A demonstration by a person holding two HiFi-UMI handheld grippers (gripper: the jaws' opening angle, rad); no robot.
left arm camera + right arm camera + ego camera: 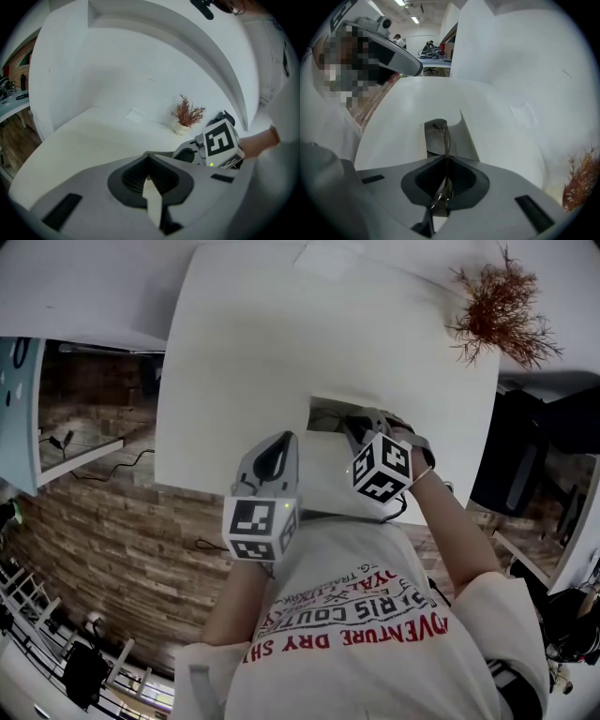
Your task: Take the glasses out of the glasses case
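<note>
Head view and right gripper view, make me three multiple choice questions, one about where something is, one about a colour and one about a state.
1. Where does the dried plant stand on the table?
A. at the near left edge
B. at the far right corner
C. dead centre

2. What colour is the table top?
A. white
B. black
C. green

3. What state is the right gripper in?
A. open, with nothing between its jaws
B. shut on the glasses
C. shut on the plant

Answers:
1 B: the head view shows the plant at the table's far right corner.
2 A: the top is plain white in every view.
3 B: in the right gripper view the thin wire frame runs between the closed jaws, its far end over the open glasses case.
</note>
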